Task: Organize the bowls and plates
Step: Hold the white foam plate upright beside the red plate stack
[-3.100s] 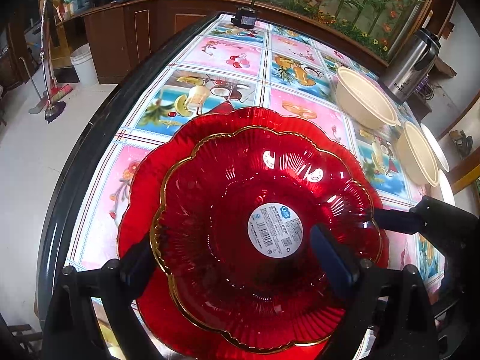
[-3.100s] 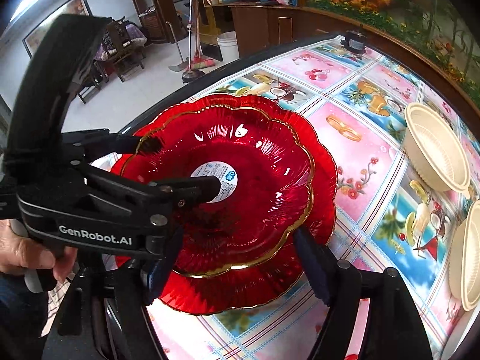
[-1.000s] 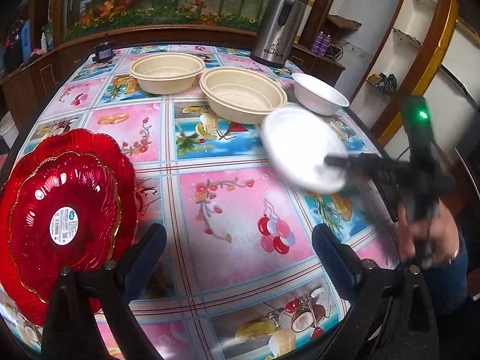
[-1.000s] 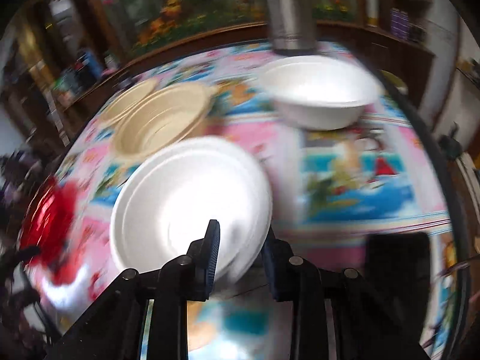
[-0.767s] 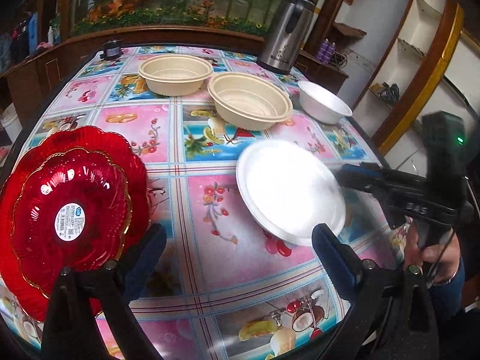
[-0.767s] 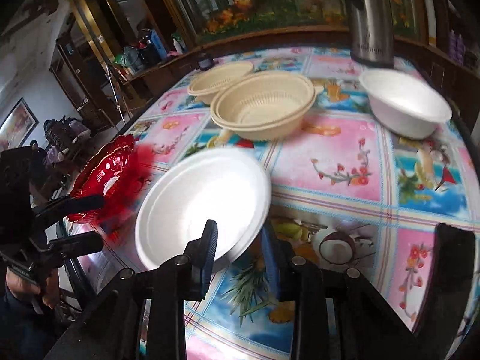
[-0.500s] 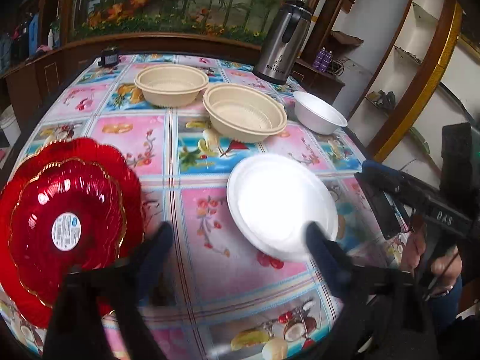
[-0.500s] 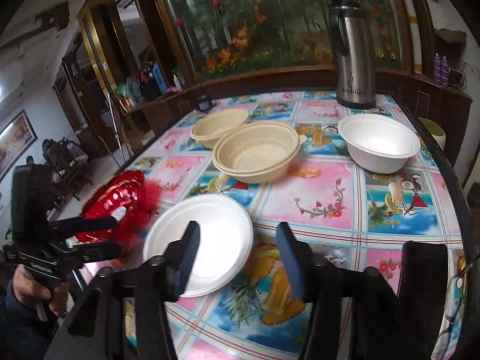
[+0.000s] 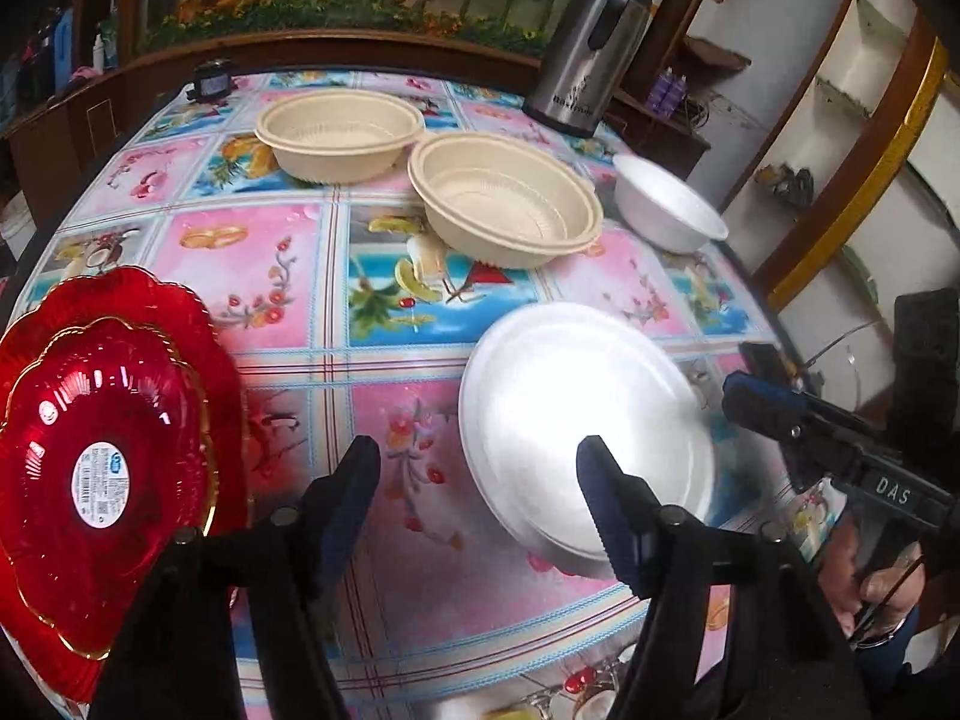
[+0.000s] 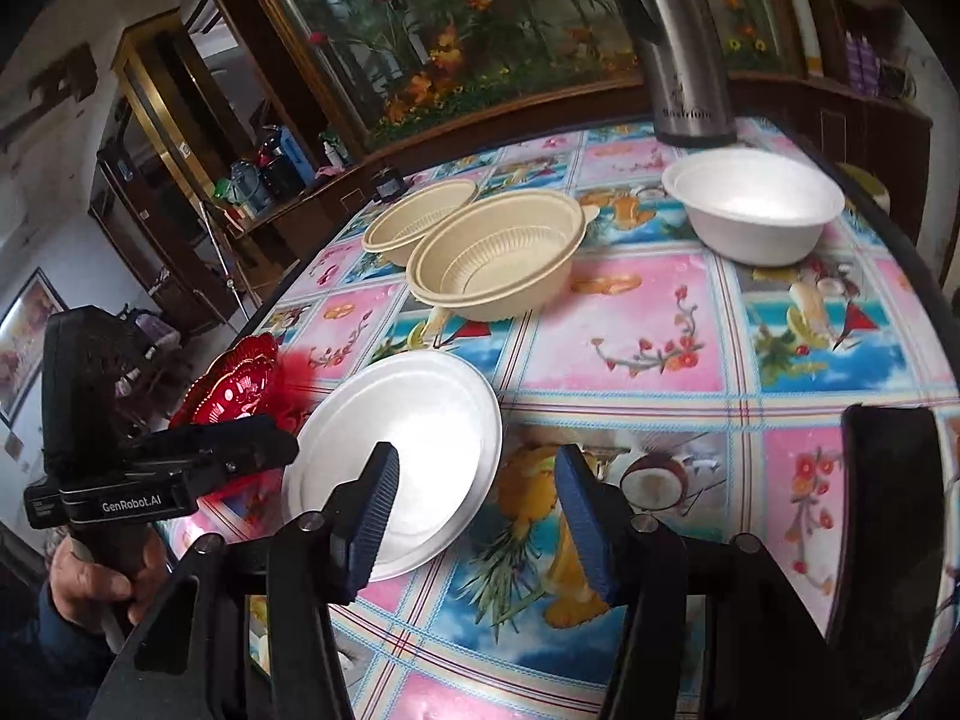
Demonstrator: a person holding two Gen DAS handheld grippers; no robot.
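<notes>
White plate [image 9: 585, 420]: now flat on tabletop [image 9: 288, 276], set down near red plates [image 9: 108, 450]. Right tongs [image 10: 477, 516] released, closing, empty; left tongs [image 9: 480, 498] opening, empty. Bowls [image 9: 504, 204] unstacked.

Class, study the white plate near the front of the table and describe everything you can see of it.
The white plate is round and shallow, with a raised rim and a matte, foam-like surface that glares under the light. It lies flat and right way up on the fruit-patterned tablecloth, empty, apart from the red plates and the beige bowls. Neither gripper touches it in these views; the right gripper is beside it, its jaws closing on nothing.
</notes>
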